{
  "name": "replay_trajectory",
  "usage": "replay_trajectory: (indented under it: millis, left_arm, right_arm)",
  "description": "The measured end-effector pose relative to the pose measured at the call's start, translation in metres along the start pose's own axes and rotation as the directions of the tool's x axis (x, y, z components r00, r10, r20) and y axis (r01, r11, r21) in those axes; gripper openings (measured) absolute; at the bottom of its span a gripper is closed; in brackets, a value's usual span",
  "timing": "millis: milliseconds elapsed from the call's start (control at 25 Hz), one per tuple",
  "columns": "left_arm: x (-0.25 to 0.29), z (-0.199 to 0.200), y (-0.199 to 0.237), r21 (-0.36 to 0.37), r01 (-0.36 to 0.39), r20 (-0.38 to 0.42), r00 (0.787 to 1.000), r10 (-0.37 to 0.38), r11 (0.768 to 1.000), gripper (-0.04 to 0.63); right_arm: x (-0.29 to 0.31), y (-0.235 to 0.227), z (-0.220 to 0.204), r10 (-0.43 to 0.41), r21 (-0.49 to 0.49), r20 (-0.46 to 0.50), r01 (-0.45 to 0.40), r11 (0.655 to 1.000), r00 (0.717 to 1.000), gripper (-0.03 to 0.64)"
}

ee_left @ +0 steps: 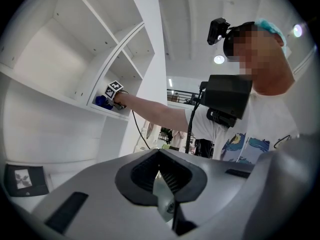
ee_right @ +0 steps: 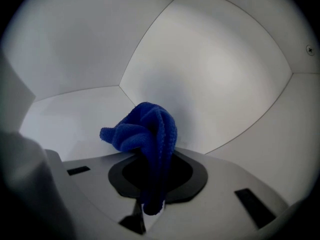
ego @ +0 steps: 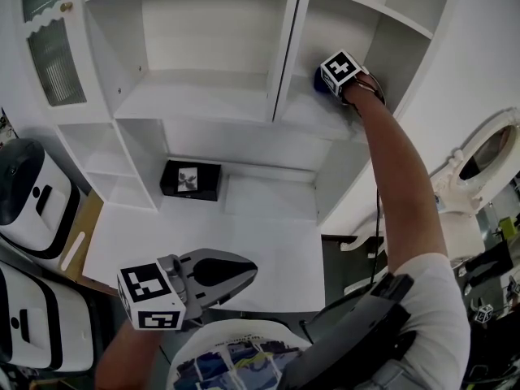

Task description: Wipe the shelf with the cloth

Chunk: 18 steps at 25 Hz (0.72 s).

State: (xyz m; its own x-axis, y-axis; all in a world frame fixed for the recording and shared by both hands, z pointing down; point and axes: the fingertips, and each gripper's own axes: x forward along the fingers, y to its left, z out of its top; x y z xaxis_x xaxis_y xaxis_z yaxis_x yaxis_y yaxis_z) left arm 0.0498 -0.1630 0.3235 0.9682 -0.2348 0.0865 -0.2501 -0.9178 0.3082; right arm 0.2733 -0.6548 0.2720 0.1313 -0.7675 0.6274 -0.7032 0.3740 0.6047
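At the far left, a white cabinet door [ego: 49,47] with ribbed glass is seen. Below it, two white-and-black machines [ego: 32,210] are set beside the left edge of a white surface [ego: 268,242]. The surface is enclosed by a white shelving unit [ego: 203,104], which is divided into open compartments.

At the near left, the left gripper [ego: 244,268] is held low over the near edge of the surface. In the left gripper view its jaws [ee_left: 160,184] are seen pressed together with nothing between them. Further back, a black box [ego: 191,179] with a pale picture on its top is laid at the far side of the surface, against the back panel.

To the right, the person's arm [ego: 398,177] is stretched up into the upper right compartment. There the right gripper [ego: 329,80] is held just above the shelf [ego: 317,116]. In the right gripper view the blue cloth [ee_right: 145,129] is seen clenched between the jaws of the gripper [ee_right: 150,184]. It is bunched ahead of them, near the back corner of the compartment.
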Motion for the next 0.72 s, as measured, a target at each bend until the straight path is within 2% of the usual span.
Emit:
replay_trajectory:
  millis: [160,280,400,560,720]
  left_arm:
    - [-0.005,-0.001,-0.003,-0.004,0.008,0.006,1.000,-0.008,1.000,0.012]
    - [-0.007,-0.003,-0.006,-0.004,0.017,0.006,1.000,-0.017,1.000,0.012]
    - [-0.010,-0.004,-0.010,-0.002,0.024,0.006,1.000,-0.024,1.000,0.012]
    - [-0.017,-0.005,-0.011,-0.005,0.018,0.008,1.000,-0.018,1.000,0.012]
    - [-0.025,-0.008,-0.010,-0.010,0.002,0.009,1.000,-0.002,1.000,0.012]
  right_arm:
    - [-0.020,0.007,0.019,0.020,0.019,0.090,-0.022,1.000,0.996,0.067]
    - [-0.039,0.032,0.042,0.084,0.018,0.180,-0.088,0.996,0.980,0.067]
    - [-0.053,0.060,0.058,0.159,0.012,0.227,-0.166,0.986,0.961,0.067]
    - [-0.060,0.089,0.074,0.236,0.014,0.242,-0.247,0.969,0.941,0.068]
    - [-0.057,0.101,0.069,0.283,0.081,0.204,-0.304,0.949,0.937,0.067]
